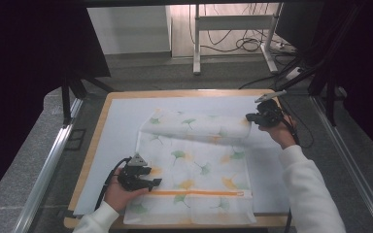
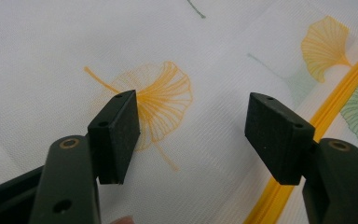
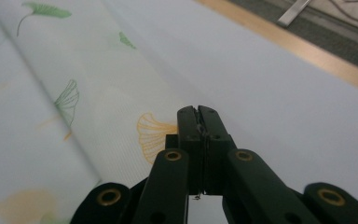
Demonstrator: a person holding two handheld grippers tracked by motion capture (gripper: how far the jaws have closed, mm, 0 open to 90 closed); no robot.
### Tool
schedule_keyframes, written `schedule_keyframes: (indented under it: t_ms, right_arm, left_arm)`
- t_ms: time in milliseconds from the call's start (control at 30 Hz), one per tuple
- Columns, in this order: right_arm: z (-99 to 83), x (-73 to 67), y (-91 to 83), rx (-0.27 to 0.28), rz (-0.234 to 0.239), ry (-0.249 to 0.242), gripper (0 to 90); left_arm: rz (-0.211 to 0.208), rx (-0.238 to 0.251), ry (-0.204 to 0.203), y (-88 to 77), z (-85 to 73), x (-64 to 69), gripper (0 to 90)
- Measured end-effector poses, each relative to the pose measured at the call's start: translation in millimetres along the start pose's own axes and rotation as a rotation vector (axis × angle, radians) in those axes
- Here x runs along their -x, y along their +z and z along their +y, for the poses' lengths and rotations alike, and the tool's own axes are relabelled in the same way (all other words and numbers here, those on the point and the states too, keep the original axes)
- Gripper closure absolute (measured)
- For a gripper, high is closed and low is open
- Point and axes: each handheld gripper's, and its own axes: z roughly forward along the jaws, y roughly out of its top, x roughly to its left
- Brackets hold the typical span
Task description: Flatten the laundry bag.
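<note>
A white fabric cover [image 1: 194, 165] printed with green and yellow ginkgo leaves is lying on the pale sheet [image 1: 121, 121] that is covering the wooden desk [image 1: 94, 141]. In the high view the cover is sitting at the centre of the desk and is reaching down to the edge at 6 o'clock. Its far part is folded over toward the person, making a thick band from 11 o'clock to 1 o'clock. A yellow zipper [image 1: 199, 193] is running across the cover near the 6 o'clock edge.

The left gripper [image 1: 153, 183] is resting at about 8 o'clock on the cover, held by the left hand [image 1: 119, 196] in a white sleeve. In the left gripper view its jaws are standing wide apart with nothing between them, just above a yellow leaf [image 2: 165, 95]; the zipper [image 2: 326, 116] is passing at the 4 o'clock side.

The right gripper [image 1: 250, 118] is at about 2 o'clock, at the right end of the folded band, held by the right hand [image 1: 280, 133]. In the right gripper view its jaws are pressed together, and a thin edge of the cover [image 3: 88, 93] seems to be pinched between them, beside another yellow leaf [image 3: 154, 133].
</note>
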Motion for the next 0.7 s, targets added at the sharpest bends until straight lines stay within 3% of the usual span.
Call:
schedule_keyframes:
  t_ms: [200, 267, 333, 367, 500, 600, 700]
  right_arm:
    - [19.6, 14.9, 30.0, 0.015, -0.074, -0.002, 88.0]
    - [21.3, 21.2, 45.1, -0.002, -0.079, 0.038, 85.2]
    - [21.1, 24.7, 53.4, -0.015, -0.098, 0.099, 70.7]
    - [20.9, 26.2, 55.3, -0.003, -0.085, 0.149, 65.9]
    - [24.2, 19.4, 46.5, 0.017, -0.092, 0.14, 48.7]
    - [26.8, 10.1, 30.4, 0.05, -0.074, 0.135, 46.9]
    - [25.7, -3.5, 17.5, 0.043, -0.046, 0.111, 46.7]
  left_arm:
    - [0.002, -0.001, -0.001, 0.0, 0.1, 0.2, 34.9]
    - [0.0, -0.003, -0.002, -0.2, 0.2, -0.2, 34.9]
    - [-0.004, -0.002, -0.002, -0.4, 0.0, -0.5, 35.0]
    - [-0.004, -0.001, -0.002, -0.4, -0.1, -0.6, 34.9]
    - [-0.007, -0.003, 0.004, -0.6, -0.2, -1.1, 34.9]
    - [-0.006, -0.002, 0.003, -0.4, 0.0, -0.7, 34.9]
    - [0.0, -0.01, 0.011, -0.3, 0.6, 0.3, 34.3]
